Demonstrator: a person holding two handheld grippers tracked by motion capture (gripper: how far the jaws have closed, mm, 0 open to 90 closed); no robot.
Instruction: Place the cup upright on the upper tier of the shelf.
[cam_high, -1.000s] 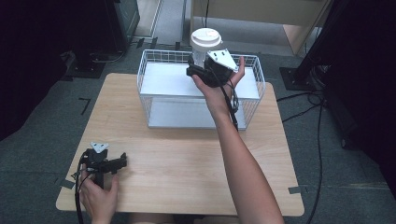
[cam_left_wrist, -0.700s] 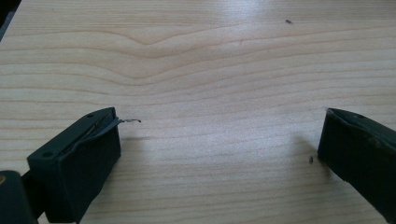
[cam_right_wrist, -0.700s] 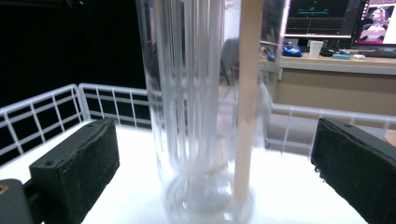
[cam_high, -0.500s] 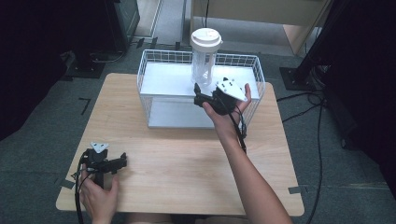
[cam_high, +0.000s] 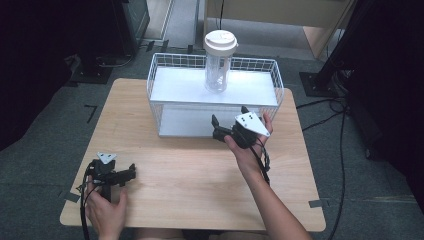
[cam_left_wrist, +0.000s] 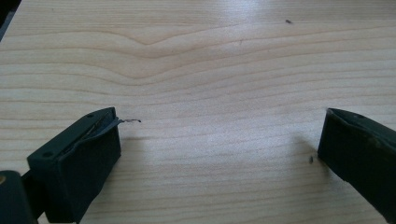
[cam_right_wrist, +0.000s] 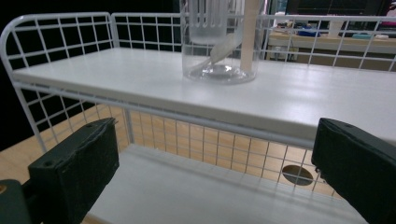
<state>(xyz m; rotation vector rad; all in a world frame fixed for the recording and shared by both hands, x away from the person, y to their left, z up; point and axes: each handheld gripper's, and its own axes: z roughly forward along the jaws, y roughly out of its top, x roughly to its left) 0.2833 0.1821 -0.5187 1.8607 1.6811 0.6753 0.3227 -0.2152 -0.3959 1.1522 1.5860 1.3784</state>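
Note:
A clear plastic tumbler (cam_high: 219, 62) with a white lid stands upright on the top shelf of a white wire rack (cam_high: 165, 92). The right gripper view shows the tumbler's base (cam_right_wrist: 219, 51) on that shelf (cam_right_wrist: 327, 102). My right gripper (cam_high: 229, 114) hovers at the rack's front edge, well apart from the tumbler. Its jaws have just been opening and now stand open (cam_right_wrist: 215, 168) with nothing between them. My left gripper (cam_high: 131, 172) rests low at the table's near left. It is open (cam_left_wrist: 219, 154) over bare wood.
The wire rack has a lower shelf (cam_right_wrist: 196, 186) below the top one, and it sits at the back middle of a wooden table (cam_high: 200, 170). Dark floor, cables and furniture legs surround the table.
My right gripper has drawn back from the tumbler toward the person and sunk to the rack's front edge. The tumbler stays standing on the top shelf. The left hand has kept still.

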